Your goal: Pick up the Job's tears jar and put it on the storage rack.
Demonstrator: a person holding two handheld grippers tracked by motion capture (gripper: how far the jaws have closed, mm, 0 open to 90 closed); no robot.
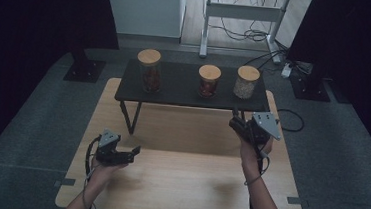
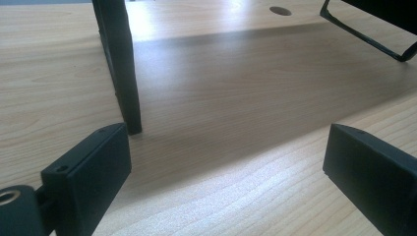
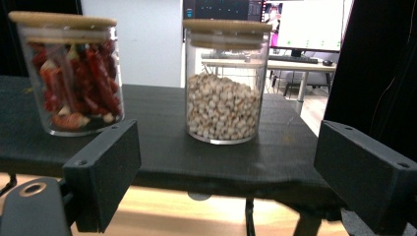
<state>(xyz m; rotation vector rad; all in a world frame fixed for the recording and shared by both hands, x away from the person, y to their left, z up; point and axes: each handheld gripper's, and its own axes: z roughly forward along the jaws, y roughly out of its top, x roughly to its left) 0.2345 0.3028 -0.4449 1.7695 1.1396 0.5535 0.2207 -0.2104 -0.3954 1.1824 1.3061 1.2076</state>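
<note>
High view: a wooden table [image 1: 182, 179] occupies the lower centre of the frame, with a low black shelf [image 1: 185, 87] standing across its far part. Three cork-lidded jars stand on the shelf: a tall jar [image 1: 149, 70] at left, a jar of red contents [image 1: 209, 81] at centre, and a jar of pale beans [image 1: 247, 82] at right. The left gripper [image 1: 132, 153] sits at lower left, jaws apart and empty, above bare wood. The right gripper [image 1: 234, 121] sits right of centre, just below the shelf's front edge, near the jar of pale beans.

Left gripper view: both jaws rise from the lower corners, set wide apart, holding nothing. A black shelf leg [image 2: 119, 64] stands at upper left on the table.

Right gripper view: the jaws stand wide open and empty. The jar of pale beans appears at centre between them, farther off on the shelf; the jar of red contents appears at upper left.
</note>
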